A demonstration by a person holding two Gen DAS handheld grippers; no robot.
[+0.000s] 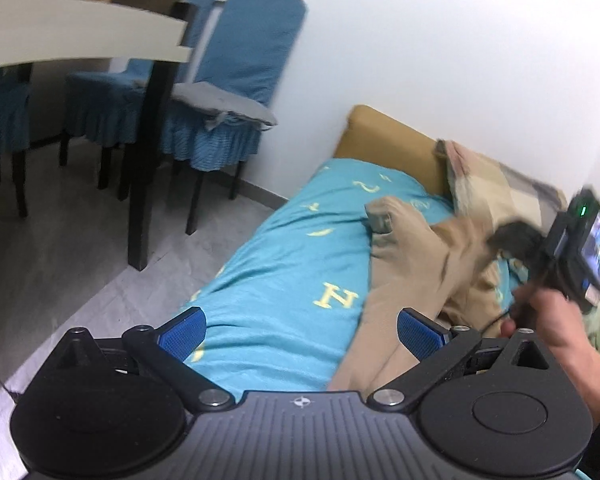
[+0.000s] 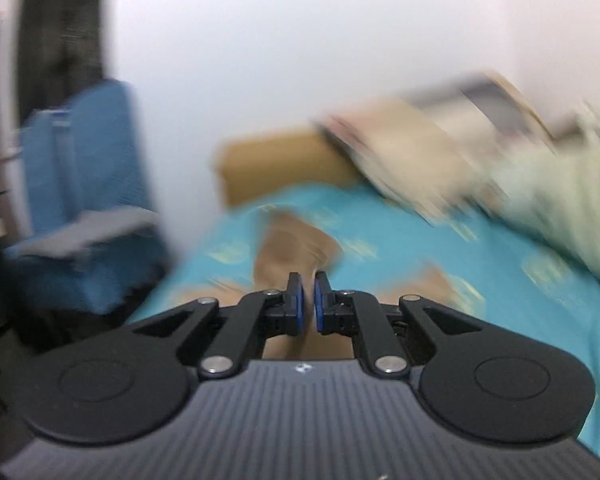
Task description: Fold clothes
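A tan garment lies crumpled on the turquoise bed sheet with yellow letters. My left gripper is open and empty above the sheet, its right finger over the garment's near edge. My right gripper is shut on a fold of the tan garment and holds it above the sheet; this view is motion-blurred. In the left wrist view the right gripper and the hand holding it are at the right, pinching the cloth.
A plaid pillow and a mustard cushion lie against the white wall. A pale green cloth lies at the right. Blue-covered chairs and a dark-legged table stand left of the bed on grey floor.
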